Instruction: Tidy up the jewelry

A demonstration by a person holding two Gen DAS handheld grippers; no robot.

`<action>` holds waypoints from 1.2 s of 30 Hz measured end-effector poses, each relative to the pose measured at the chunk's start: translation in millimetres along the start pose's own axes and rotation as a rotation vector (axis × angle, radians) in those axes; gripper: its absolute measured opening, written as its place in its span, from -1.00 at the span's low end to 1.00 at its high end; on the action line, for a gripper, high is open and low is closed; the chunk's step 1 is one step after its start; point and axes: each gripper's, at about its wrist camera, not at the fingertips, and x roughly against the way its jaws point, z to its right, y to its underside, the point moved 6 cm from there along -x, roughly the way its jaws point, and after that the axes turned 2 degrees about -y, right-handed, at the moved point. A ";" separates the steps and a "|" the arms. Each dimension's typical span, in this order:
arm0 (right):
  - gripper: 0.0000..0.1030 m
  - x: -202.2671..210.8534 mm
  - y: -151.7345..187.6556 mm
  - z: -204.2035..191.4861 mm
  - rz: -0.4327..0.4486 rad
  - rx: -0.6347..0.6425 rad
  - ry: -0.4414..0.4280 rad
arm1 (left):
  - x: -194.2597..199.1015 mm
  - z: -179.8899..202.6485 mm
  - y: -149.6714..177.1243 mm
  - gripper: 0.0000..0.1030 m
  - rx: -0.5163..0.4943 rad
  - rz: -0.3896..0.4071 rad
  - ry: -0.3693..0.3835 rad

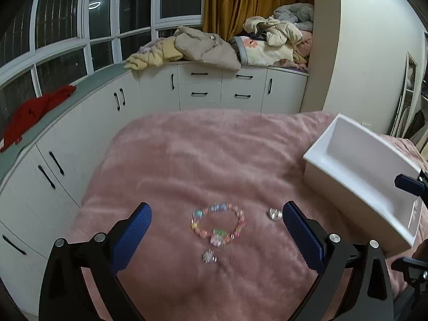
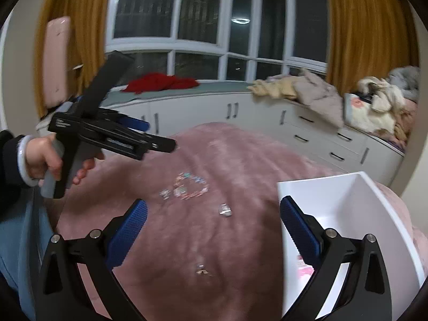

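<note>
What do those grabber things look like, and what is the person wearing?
Each grabber is black with two blue bumpy pads and shiny silver bolts. The left gripper has a pistol-style handle. The person wears a dark sleeve with a white cuff.

A curved bay window point(image 1: 80, 26) shows black night outside, a ring light reflected in its glass. Mustard curtains point(image 1: 240, 0) hang beside it. White cabinets point(image 1: 200, 88) run beneath, piled with crumpled bedding point(image 1: 208, 45) and a red garment point(image 1: 34, 112).
</note>
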 end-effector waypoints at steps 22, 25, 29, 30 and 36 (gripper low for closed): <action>0.82 -85.8 64.7 -31.5 -0.278 0.033 -0.099 | -66.8 7.0 73.2 0.92 -0.071 -0.143 0.049; 0.64 -94.0 73.7 -26.9 -0.321 -0.007 -0.118 | -69.3 9.3 73.7 0.87 -0.086 -0.138 0.061; 0.43 -107.1 86.5 -16.3 -0.387 -0.052 -0.108 | -79.8 11.5 78.8 0.48 -0.089 -0.177 0.087; 0.33 -109.0 89.1 -15.3 -0.399 -0.058 -0.106 | -83.1 11.8 80.8 0.46 -0.090 -0.191 0.089; -0.14 -122.5 107.7 1.3 -0.494 -0.150 -0.087 | -93.6 11.3 88.4 0.23 -0.072 -0.234 0.117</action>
